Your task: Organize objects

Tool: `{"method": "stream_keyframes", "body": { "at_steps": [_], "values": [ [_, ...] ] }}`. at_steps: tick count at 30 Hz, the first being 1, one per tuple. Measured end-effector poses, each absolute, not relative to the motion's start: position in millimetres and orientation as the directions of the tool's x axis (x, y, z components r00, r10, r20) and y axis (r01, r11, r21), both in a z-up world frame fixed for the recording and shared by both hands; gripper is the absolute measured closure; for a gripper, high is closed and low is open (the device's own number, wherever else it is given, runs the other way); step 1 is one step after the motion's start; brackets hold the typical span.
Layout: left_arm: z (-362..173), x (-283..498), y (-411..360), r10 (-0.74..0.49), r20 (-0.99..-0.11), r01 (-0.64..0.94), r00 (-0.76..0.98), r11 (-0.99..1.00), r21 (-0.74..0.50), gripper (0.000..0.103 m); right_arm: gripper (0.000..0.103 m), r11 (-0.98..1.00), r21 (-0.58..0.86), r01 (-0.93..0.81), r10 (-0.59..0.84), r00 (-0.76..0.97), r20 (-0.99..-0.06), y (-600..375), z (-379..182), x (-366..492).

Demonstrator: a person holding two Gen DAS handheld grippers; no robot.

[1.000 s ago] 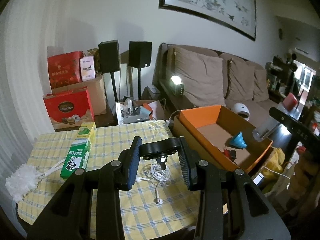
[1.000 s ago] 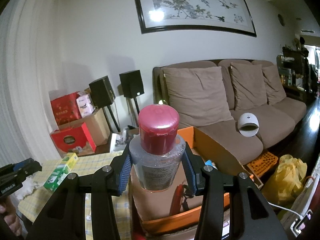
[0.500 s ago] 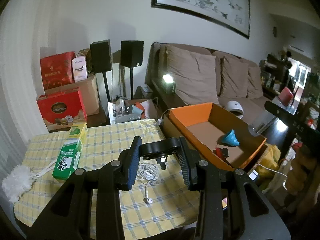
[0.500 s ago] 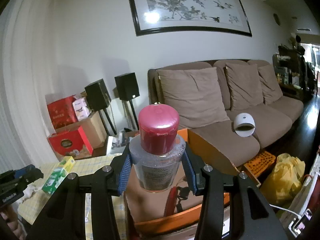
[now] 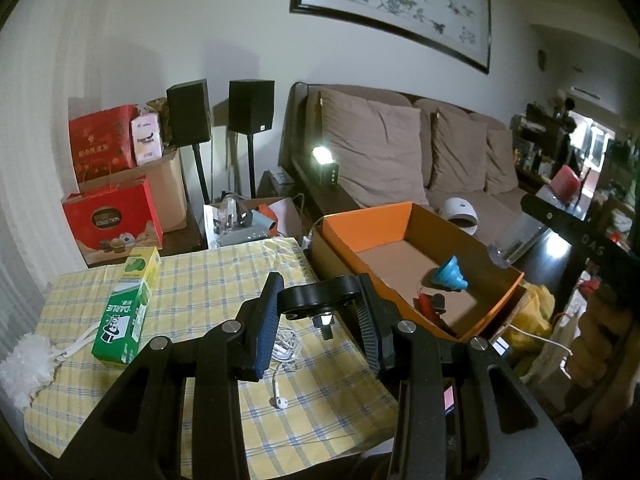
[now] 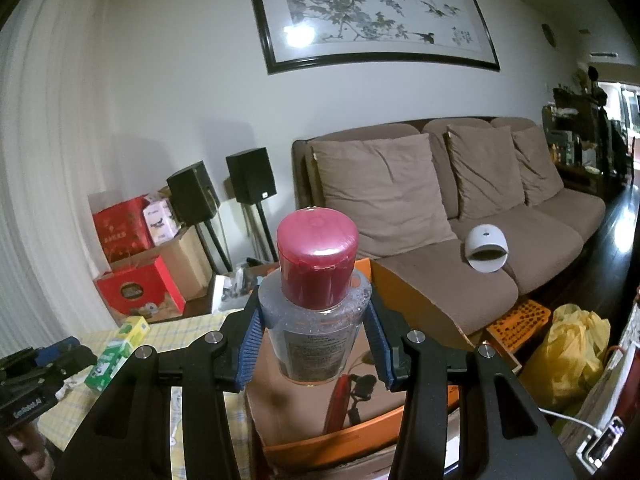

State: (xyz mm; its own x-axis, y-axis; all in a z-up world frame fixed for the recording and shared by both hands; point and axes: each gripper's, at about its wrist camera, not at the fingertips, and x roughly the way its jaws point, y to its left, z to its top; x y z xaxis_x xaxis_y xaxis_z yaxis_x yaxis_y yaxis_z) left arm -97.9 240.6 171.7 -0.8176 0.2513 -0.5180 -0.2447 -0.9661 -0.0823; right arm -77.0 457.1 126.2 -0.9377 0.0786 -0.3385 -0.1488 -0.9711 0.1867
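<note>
My left gripper (image 5: 318, 320) is shut on a small black clamp bracket with a bolt (image 5: 318, 304), held above the checked tablecloth (image 5: 224, 280). White earphones (image 5: 284, 350) lie on the cloth beneath it. My right gripper (image 6: 314, 344) is shut on a clear bottle with a red cap (image 6: 316, 300), held above the orange cardboard box (image 6: 360, 436). The box (image 5: 360, 220) holds a blue funnel (image 5: 450, 280) and a red and black item (image 5: 430, 306). In the left wrist view the bottle (image 5: 520, 232) shows at the right, above the box's right wall.
A green and yellow carton (image 5: 126, 306) and a white fluffy duster (image 5: 22, 368) lie on the left of the table. Red gift boxes (image 5: 114, 220), two black speakers (image 5: 220, 110), a brown sofa (image 5: 420, 152) and a yellow bag (image 6: 568, 356) surround the table.
Both grippers have risen and drawn back a little, so the table, box and sofa sit lower and smaller in view. Both grips are unchanged.
</note>
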Motion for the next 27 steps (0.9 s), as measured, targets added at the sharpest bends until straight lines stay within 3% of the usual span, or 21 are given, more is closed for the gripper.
{"method": "stream_keyframes", "body": {
  "at_steps": [27],
  "values": [
    [174, -100, 264, 0.275, -0.516, -0.281, -0.812, -0.957, -0.067, 0.069, 0.055, -0.963, 0.220, -0.158, 0.080, -0.943, -0.324, 469, 132, -71]
  ]
}}
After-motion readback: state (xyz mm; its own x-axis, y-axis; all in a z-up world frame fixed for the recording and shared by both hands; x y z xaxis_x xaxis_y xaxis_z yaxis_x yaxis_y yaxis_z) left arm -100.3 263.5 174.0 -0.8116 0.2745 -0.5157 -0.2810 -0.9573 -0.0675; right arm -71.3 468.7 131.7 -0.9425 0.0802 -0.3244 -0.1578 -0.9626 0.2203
